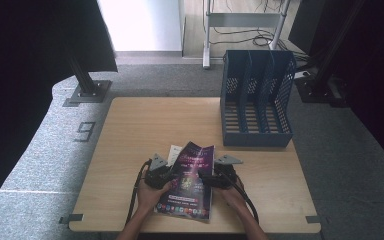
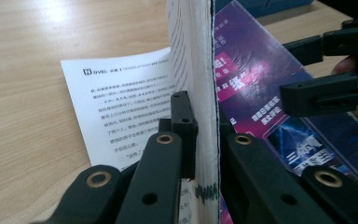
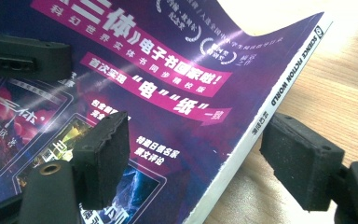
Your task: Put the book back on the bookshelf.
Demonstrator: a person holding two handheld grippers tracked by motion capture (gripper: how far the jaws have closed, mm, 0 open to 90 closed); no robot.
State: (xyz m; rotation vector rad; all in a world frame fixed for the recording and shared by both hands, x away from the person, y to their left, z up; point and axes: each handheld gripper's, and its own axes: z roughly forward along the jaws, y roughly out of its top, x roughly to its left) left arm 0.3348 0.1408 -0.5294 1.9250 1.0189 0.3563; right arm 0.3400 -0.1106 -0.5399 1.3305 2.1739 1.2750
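High view: magazine (image 1: 190, 182) at tabletop (image 1: 130, 145) near edge, betw. left gripper (image 1: 159, 176) & right gripper (image 1: 215, 177); blue file rack (image 1: 256, 97) far right, slots look bare. Left gripper view: jaws clamped on the page block, loose page (image 2: 121, 107) flat. Right gripper view: jaws wide, straddling spine edge.

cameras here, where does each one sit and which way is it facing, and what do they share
High view: fixed above the person's side, looking forward and down on the table, blue file rack and magazine; forearms and both hands enter from the bottom.
Left gripper view: rides the left tongs, looking along jaws clamped on the magazine's page edge; the right tongs show farther off.
Right gripper view: rides the right tongs, jaws straddling the magazine's spine, open.
Shared: all three show the purple magazine cover.
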